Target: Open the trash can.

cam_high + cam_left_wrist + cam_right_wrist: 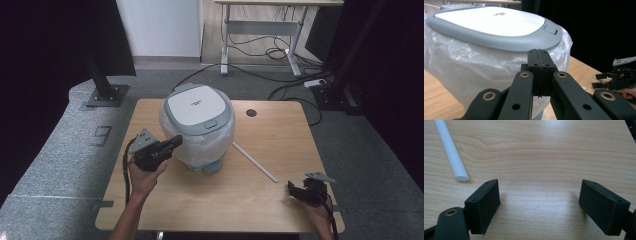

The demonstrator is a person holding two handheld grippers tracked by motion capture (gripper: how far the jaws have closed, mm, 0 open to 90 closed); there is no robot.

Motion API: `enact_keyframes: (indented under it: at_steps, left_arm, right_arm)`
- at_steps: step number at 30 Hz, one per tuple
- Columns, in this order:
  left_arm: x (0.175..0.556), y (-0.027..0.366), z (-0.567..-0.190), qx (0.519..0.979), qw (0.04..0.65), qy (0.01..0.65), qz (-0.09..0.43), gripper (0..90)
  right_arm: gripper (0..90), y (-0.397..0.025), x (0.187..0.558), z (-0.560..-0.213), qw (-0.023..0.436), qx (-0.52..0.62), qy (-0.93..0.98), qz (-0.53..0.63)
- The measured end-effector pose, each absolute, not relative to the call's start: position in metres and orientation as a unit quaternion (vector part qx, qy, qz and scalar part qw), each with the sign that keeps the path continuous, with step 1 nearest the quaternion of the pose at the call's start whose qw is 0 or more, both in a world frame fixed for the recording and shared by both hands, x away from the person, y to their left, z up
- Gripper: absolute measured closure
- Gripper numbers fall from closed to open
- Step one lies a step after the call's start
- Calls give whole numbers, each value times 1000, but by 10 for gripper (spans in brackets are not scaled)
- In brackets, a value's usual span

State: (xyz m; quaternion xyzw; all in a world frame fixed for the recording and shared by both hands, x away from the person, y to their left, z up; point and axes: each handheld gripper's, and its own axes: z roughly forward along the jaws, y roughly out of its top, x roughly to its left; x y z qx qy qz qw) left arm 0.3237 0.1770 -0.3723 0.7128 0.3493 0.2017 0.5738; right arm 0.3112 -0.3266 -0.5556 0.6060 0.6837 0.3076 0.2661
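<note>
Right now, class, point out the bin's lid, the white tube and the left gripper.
lid (194, 104), high view, middle of its pale top panel.
white tube (450, 150), right gripper view, along its shaft.
left gripper (540, 60), left gripper view, where its closed jaws meet.

small mark on cooker lid (489, 23), unreadable
</note>
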Motion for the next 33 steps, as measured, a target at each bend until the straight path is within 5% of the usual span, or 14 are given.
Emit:
enact_keyframes:
  at_steps: [33]
  left_arm:
    - [332, 149, -367, 731, 568, 325, 193, 888]
  right_arm:
    - [165, -327, 311, -556, 266, 606, 684, 308]
